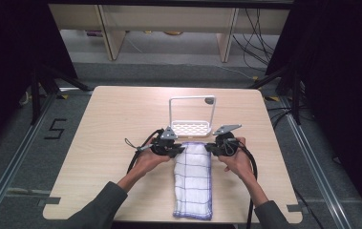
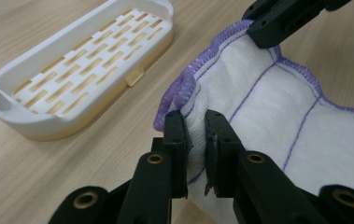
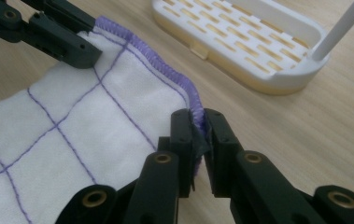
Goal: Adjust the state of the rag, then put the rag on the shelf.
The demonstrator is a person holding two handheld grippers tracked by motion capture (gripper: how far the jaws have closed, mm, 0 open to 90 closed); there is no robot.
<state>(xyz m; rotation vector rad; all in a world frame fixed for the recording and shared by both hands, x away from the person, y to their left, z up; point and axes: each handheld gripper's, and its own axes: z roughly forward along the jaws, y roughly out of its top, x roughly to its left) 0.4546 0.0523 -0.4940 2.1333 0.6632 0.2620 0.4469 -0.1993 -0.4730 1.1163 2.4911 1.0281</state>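
Cloth [image 1: 192, 179] far corners pinched — white rack [image 1: 192, 128] just beyond its edge.

A white cloth [image 1: 193, 179] with a thin purple grid and purple stitched hem lies folded into a long strip on the counter [image 1: 107, 143], running from the near edge away from the person. Its far end is lifted slightly, pinched at its two corners, just short of a white slotted rack [image 1: 191, 127].
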